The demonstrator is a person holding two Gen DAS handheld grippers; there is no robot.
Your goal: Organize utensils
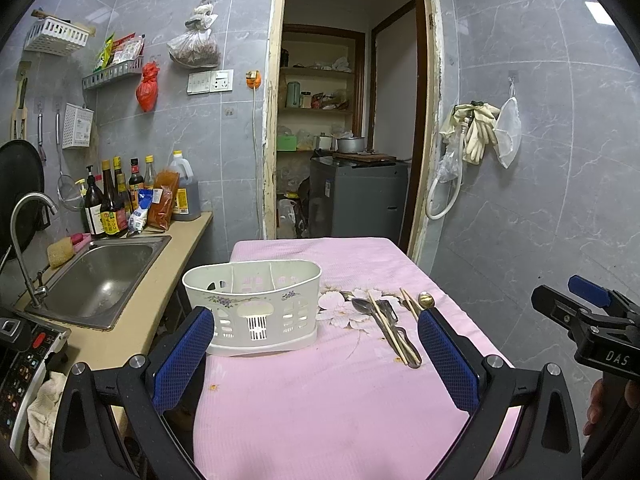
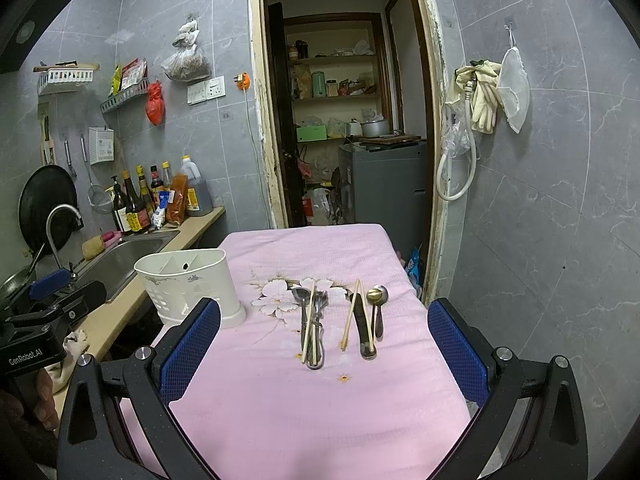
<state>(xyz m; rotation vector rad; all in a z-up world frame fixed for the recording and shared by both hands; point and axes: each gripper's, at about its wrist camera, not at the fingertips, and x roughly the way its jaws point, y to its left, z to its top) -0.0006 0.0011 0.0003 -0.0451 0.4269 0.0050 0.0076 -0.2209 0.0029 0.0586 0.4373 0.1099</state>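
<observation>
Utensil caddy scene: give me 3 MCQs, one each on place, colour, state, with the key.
1. Where does the white caddy stand against the utensils?
A. sink side of them
B. doorway side of them
C. on top of them

2. What colour is the tablecloth?
A. green
B. pink
C. grey

3. What state are both claws in?
A. shut on chopsticks
B. shut on a spoon
C. open, empty

Key: 1 A, the caddy sits nearest the sink, apart from the utensils. 2 B, pink with a flower print. 3 C, left claw and right claw both spread wide, with nothing between the fingers.
</observation>
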